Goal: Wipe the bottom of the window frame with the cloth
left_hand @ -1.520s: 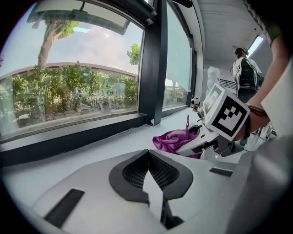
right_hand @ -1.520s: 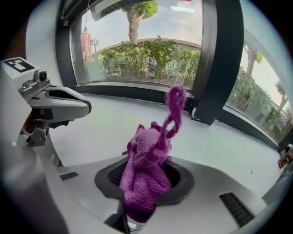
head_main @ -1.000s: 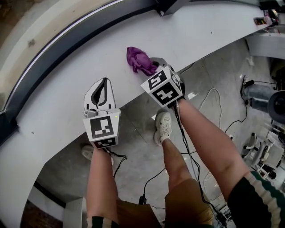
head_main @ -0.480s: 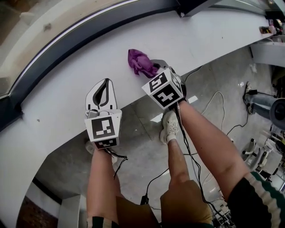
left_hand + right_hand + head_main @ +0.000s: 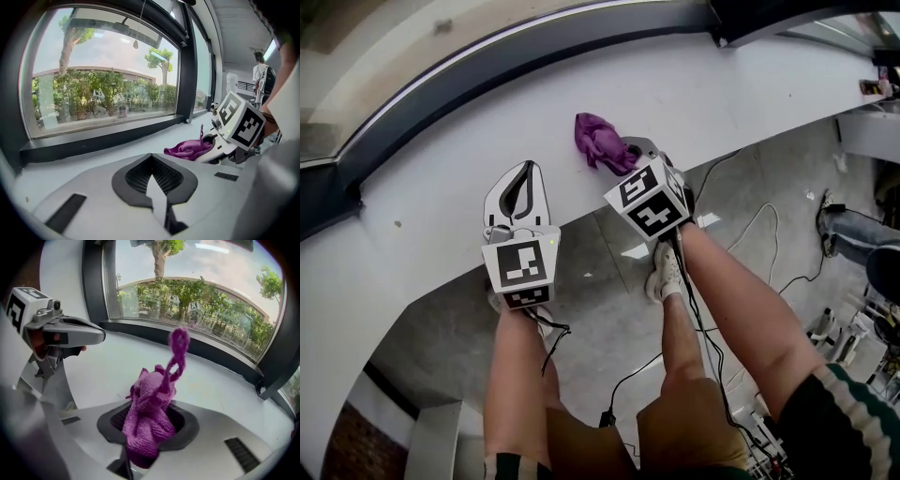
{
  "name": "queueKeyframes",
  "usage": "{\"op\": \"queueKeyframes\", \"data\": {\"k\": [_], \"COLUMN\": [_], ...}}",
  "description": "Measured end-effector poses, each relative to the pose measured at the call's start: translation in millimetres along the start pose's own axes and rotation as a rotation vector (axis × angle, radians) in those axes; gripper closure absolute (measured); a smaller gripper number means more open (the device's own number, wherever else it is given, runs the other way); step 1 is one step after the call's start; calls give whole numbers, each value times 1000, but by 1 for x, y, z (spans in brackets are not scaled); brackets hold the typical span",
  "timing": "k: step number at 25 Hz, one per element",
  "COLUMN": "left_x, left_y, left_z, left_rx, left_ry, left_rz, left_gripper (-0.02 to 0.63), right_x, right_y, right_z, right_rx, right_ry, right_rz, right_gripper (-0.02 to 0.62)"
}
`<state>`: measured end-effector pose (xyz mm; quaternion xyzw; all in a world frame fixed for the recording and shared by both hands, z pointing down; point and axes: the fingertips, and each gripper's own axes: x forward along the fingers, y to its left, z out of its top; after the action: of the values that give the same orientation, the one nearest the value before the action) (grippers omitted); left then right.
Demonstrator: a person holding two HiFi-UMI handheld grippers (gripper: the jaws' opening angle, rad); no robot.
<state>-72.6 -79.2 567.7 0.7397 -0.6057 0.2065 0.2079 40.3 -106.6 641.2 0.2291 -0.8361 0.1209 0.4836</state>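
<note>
A crumpled purple cloth (image 5: 600, 142) (image 5: 149, 411) (image 5: 188, 149) is clamped in my right gripper (image 5: 630, 156) (image 5: 145, 437), bunched up over the white window sill (image 5: 441, 211). One twisted end of it sticks up. The dark bottom rail of the window frame (image 5: 516, 52) (image 5: 206, 350) (image 5: 108, 139) runs along the far side of the sill, a good way beyond the cloth. My left gripper (image 5: 517, 187) (image 5: 152, 180) hovers over the sill to the left, jaws shut with nothing between them.
The sill's near edge (image 5: 581, 220) drops to a grey floor with black cables (image 5: 769, 216). A person's legs and a white shoe (image 5: 667, 272) stand below. A dark vertical mullion (image 5: 185, 70) divides the glass at the right.
Both grippers and the cloth have shifted slightly to the right along the sill. The grip on the cloth is unchanged.
</note>
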Motion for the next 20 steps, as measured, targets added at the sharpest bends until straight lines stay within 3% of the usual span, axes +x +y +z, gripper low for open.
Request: {"op": "queueKeyframes", "data": {"k": [13, 20], "left_x": [-53, -92], "left_y": [43, 83], "left_z": [-18, -29], "left_rx": [21, 0], "left_ry": [0, 0], "left_rz": [29, 88], "left_gripper": [597, 597], "right_x": [17, 31], "right_y": [77, 120], "right_z": [34, 61], "right_rx": [-57, -95], "right_ry": [0, -2], "right_rz": [56, 88], "right_gripper": [471, 471]}}
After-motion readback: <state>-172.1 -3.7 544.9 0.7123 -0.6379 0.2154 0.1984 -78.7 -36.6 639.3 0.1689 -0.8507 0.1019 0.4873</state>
